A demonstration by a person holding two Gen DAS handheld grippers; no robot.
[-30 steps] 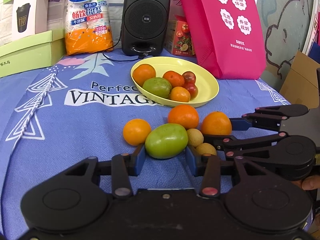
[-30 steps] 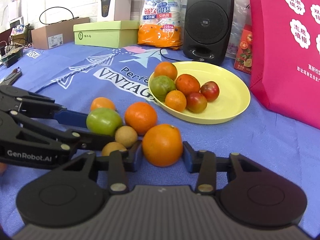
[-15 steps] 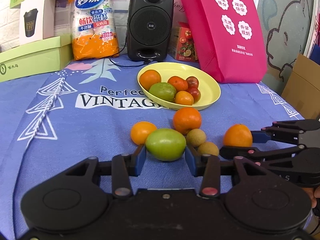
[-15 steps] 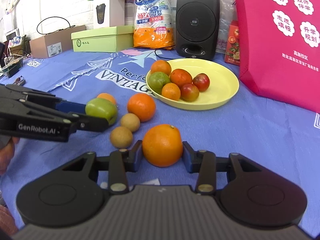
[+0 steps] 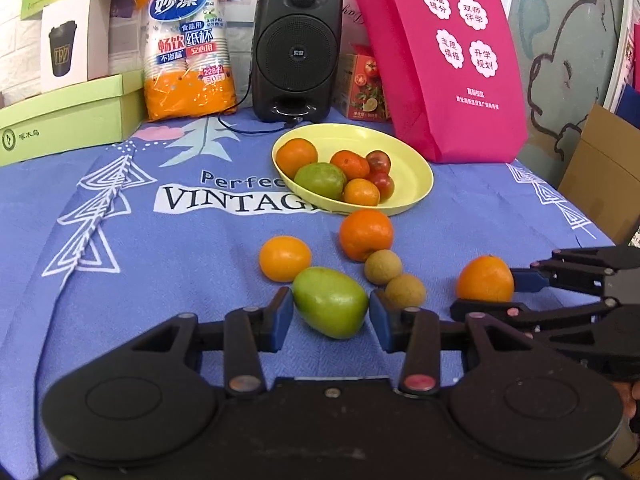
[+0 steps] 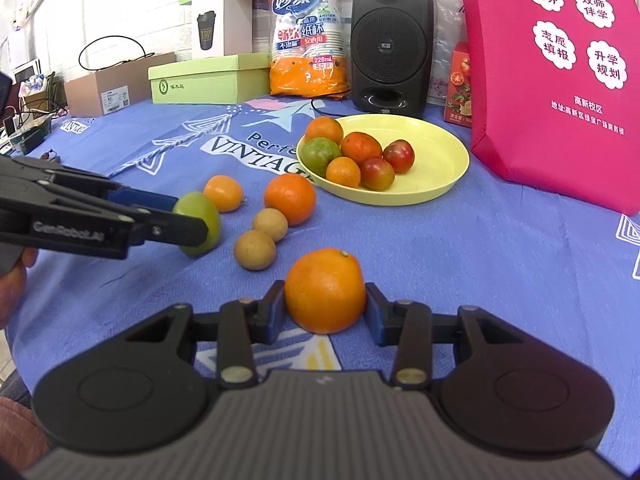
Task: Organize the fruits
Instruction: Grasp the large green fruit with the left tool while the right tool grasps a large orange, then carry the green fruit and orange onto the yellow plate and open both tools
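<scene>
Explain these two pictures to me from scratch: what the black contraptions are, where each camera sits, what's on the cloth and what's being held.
There is no robot here. A person holds a black two-finger clamp in each hand, and each clamp carries a wide-angle camera looking forward along its fingers.

The left-hand view shows the left gripper closed on a green fruit, with the other clamp at the right edge. The right-hand view shows the right gripper closed on a big orange.

On the blue tablecloth lie two more loose oranges and two small brown fruits. Behind them a yellow plate already holds six fruits. A speaker, a pink bag and boxes stand at the back.
</scene>
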